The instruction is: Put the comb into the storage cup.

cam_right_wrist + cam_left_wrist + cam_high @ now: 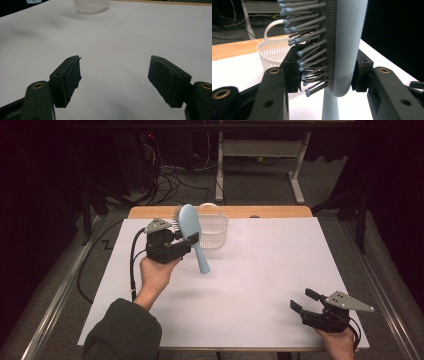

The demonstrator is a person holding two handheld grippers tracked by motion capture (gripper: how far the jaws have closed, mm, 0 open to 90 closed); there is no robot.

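Two claws: left claw (pixel 186 239) clamps smooth blue bristly hairbrush (pixel 192 231) nr ribbed white basket (pixel 215 231); right claw (pixel 304 300) released

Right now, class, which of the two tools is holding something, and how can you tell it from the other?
The left tool, clamped on the blue hairbrush near the white basket. The right tool rests open with nothing between its jaws.

I work in what looks like a lab or robotics test room, dark around the edges. My table (pixel 280 270) wears a white sheet, with bare wood showing along its far edge. Beyond that edge, tangled black cables (pixel 167 177) sprawl over grey carpet (pixel 260 187), beside the white metal frame of another desk (pixel 295 165).
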